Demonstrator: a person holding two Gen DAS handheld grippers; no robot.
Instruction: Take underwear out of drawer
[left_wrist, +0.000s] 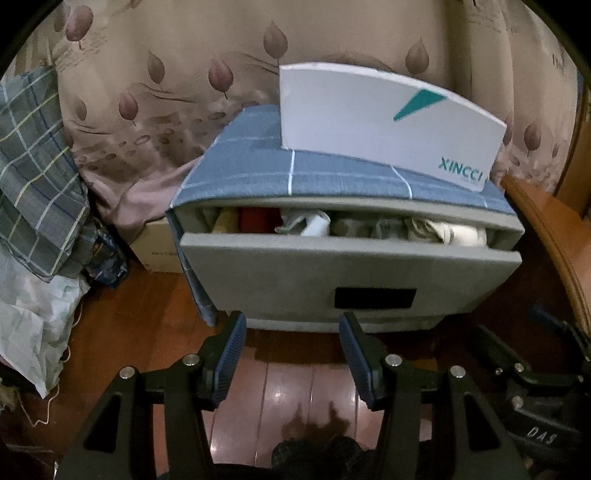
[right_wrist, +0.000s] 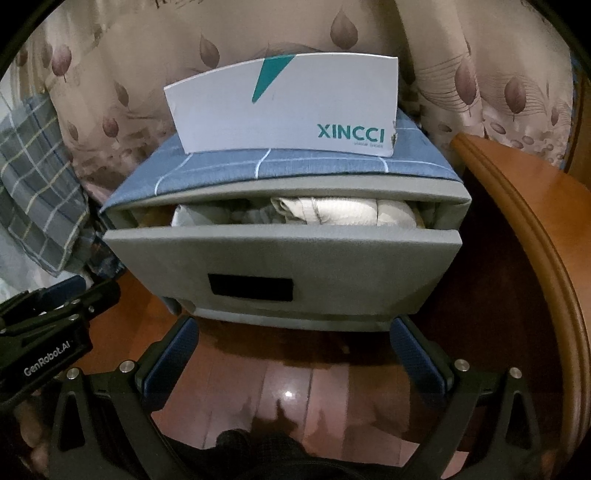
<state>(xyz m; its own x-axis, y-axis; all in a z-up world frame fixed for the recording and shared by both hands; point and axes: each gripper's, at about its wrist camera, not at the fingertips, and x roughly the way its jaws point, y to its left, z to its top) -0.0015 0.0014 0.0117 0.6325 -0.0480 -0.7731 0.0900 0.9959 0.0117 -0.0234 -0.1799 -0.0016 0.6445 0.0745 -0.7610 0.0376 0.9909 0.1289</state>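
Grey drawer (right_wrist: 280, 266) sits ajar, dead ahead, above both our spread, empty grippers; white underwear (right_wrist: 332, 212) lies crosswise, nearer right gripper (right_wrist: 293, 345) than left gripper (left_wrist: 291, 345)

One drawer, one box, two grippers in my feeds

I count one grey drawer (left_wrist: 347, 266) standing ajar, with one dark handle slot (left_wrist: 375, 298); one white XINCCI box (left_wrist: 388, 125) on top; one blue checked cloth (left_wrist: 258, 173) under it; two grippers, left gripper (left_wrist: 291, 328) and right gripper (right_wrist: 295, 332), two blue pads each; the folded garments (right_wrist: 325, 212) inside I cannot count.
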